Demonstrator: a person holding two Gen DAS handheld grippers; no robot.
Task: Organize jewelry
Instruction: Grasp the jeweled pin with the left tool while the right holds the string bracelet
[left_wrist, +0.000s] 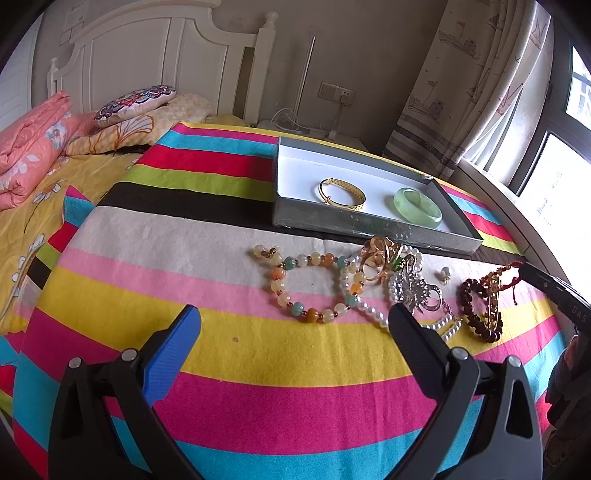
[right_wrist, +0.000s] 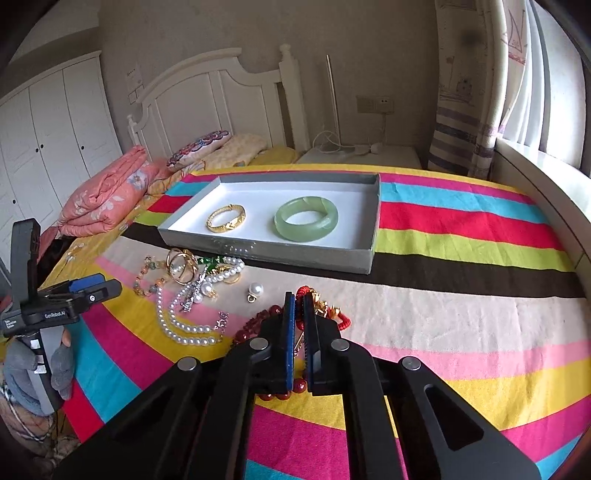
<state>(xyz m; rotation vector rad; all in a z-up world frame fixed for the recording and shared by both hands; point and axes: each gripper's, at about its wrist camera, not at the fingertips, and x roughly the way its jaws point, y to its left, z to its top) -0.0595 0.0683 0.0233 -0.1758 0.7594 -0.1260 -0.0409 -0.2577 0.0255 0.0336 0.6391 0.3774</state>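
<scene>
A grey tray (left_wrist: 332, 219) (right_wrist: 258, 254) on the striped cloth holds a gold bangle (left_wrist: 342, 193) (right_wrist: 226, 218) and a green jade bangle (left_wrist: 418, 207) (right_wrist: 306, 218). In front of it lies a jewelry pile: a multicolour bead bracelet (left_wrist: 314, 288), a pearl necklace (right_wrist: 184, 325), gold rings (right_wrist: 181, 266) and a loose pearl pendant (right_wrist: 255, 291). My left gripper (left_wrist: 295, 325) is open above the cloth, just short of the bead bracelet. My right gripper (right_wrist: 298, 306) is shut on the dark red bead bracelet with gold charm (right_wrist: 325, 306) (left_wrist: 484, 306).
A bed with folded pink quilt (right_wrist: 107, 192) and pillows lies left of the table. A white headboard (right_wrist: 207, 99) and wall stand behind. A window sill (right_wrist: 546, 184) and curtain run along the right. The cloth right of the tray (right_wrist: 461, 236) is bare.
</scene>
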